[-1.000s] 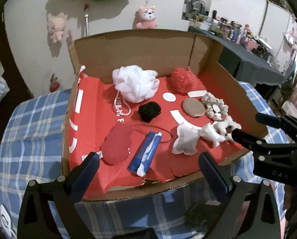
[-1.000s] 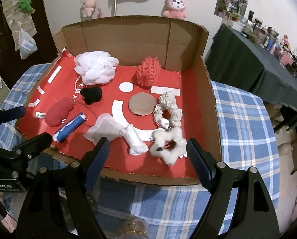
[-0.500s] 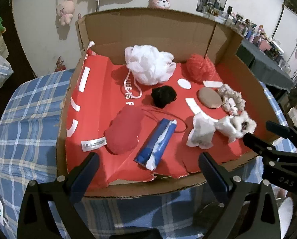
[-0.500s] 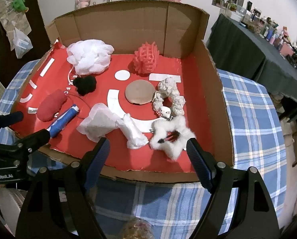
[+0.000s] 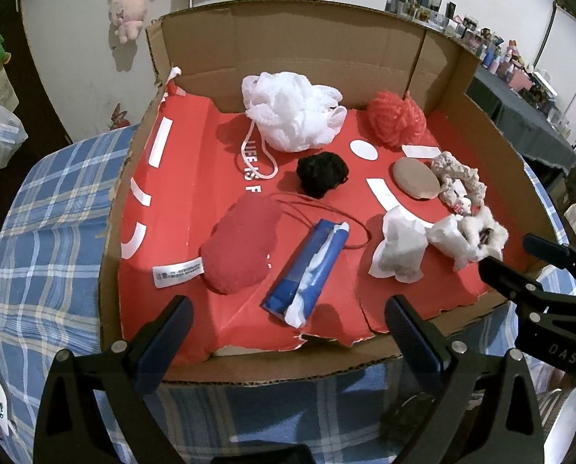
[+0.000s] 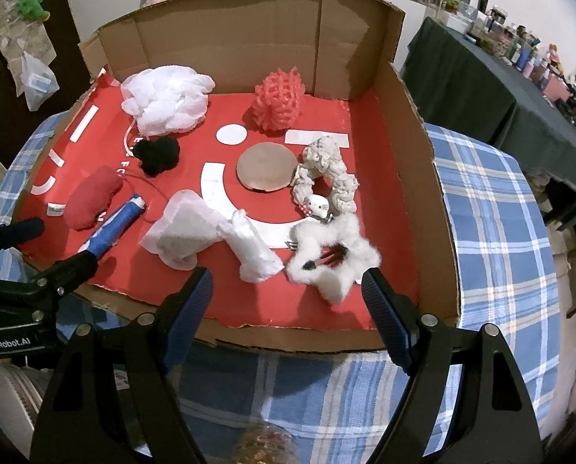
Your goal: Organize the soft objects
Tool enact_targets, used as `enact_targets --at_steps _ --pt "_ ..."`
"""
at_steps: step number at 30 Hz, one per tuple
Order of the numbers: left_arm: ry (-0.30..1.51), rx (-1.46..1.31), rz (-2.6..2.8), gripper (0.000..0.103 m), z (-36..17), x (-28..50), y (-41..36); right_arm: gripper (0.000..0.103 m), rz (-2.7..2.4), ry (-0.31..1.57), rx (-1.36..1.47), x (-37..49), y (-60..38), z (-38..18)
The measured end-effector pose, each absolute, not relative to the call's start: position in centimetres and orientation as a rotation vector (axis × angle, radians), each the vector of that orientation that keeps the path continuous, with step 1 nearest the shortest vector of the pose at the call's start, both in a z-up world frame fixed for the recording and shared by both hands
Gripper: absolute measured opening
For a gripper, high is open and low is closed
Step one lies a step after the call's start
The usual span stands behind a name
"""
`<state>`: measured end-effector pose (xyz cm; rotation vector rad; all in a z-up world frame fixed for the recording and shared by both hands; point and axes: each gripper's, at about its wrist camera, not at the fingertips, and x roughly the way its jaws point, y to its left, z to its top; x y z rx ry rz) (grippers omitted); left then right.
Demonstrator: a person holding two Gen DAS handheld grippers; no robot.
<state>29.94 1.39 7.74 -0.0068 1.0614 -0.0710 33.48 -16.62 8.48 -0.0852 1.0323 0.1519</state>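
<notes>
An open cardboard box (image 5: 295,54) (image 6: 407,162) with a red liner holds soft things: a white mesh pouf (image 5: 291,110) (image 6: 166,100), a coral pouf (image 5: 396,118) (image 6: 278,98), a black pompom (image 5: 322,172) (image 6: 158,154), a red pouch (image 5: 241,245) (image 6: 90,197), a blue tissue pack (image 5: 307,270) (image 6: 113,226), white crumpled cloths (image 5: 400,249) (image 6: 210,237), a white fluffy clip (image 5: 477,234) (image 6: 332,257), a cream scrunchie (image 5: 458,176) (image 6: 324,170) and a tan round pad (image 5: 415,181) (image 6: 266,168). My left gripper (image 5: 286,332) and right gripper (image 6: 286,301) are open, empty, at the box's near edge.
The box sits on a blue plaid tablecloth (image 5: 44,232) (image 6: 493,216). A dark cloth-covered table with bottles (image 6: 481,65) stands to the right. Plush toys (image 5: 127,15) hang on the back wall. Each gripper shows at the side of the other's view.
Both grippers have moved forward and closer to the box, so its contents look larger. Nothing in the box has moved. Both stay open.
</notes>
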Motion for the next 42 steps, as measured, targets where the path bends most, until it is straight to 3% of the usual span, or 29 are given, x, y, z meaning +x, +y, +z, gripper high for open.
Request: enact_targets --at_steps 42 --pt "1.082 -0.007 -0.044 0.099 7.15 30.08 1.52 0.079 0.134 1.071 -0.099 33.84 -16.89 7.93"
